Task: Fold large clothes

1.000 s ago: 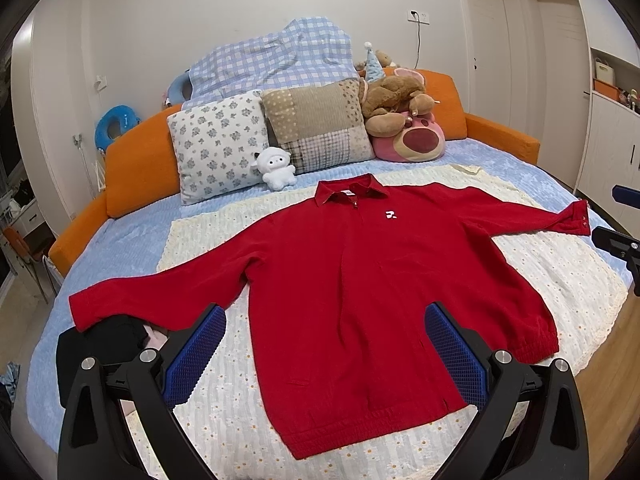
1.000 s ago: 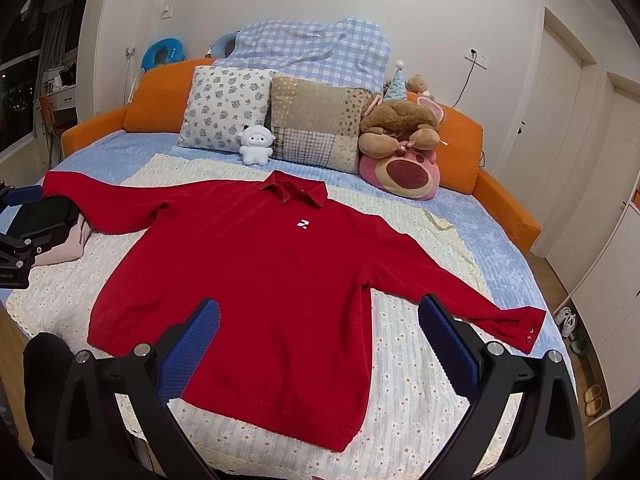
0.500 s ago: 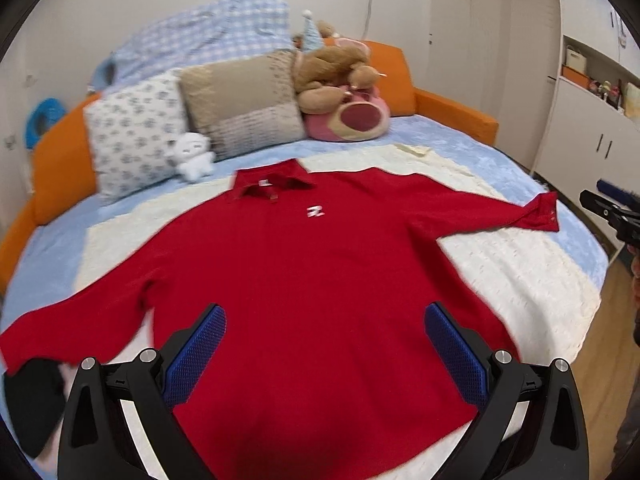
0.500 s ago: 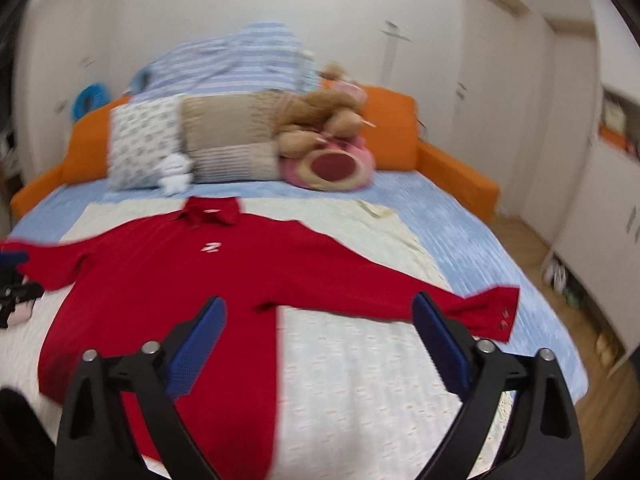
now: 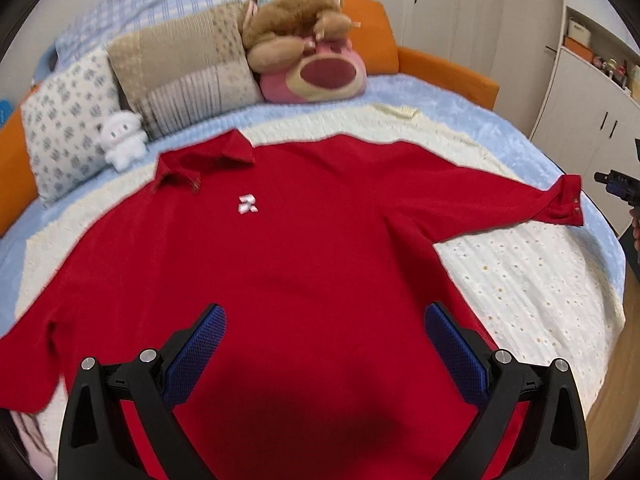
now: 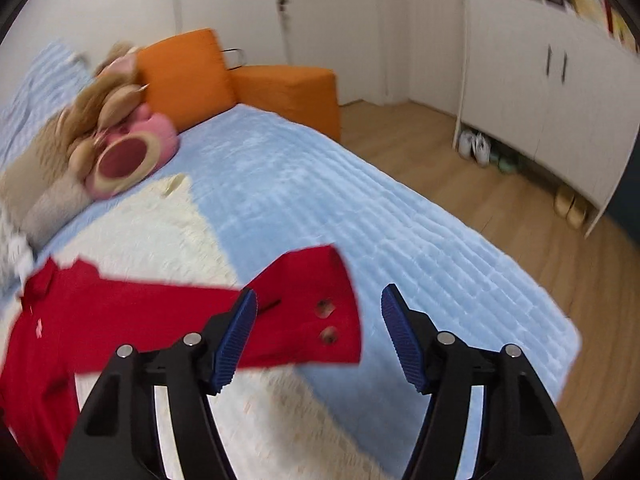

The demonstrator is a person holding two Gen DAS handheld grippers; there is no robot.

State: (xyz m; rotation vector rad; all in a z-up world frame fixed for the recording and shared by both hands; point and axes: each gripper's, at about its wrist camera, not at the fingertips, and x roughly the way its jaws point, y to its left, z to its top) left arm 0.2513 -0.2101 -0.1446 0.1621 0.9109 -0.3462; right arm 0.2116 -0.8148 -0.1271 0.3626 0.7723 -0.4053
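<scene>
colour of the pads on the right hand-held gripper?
Blue, with a ribbed texture, on black fingers; the right hand-held gripper shows them best in its own wrist view.

Bed (image 5: pixel 472 108) (cream blanket (image 5: pixel 532 276), red shirt (image 5: pixel 304 264))

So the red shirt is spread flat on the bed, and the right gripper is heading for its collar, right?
Not the collar. The right wrist view shows the right gripper over the buttoned cuff at the sleeve's end, its jaws closing but not yet pressing on the cloth. The collar lies far off, near the pillows. The red shirt is indeed spread flat on the bed.
</scene>
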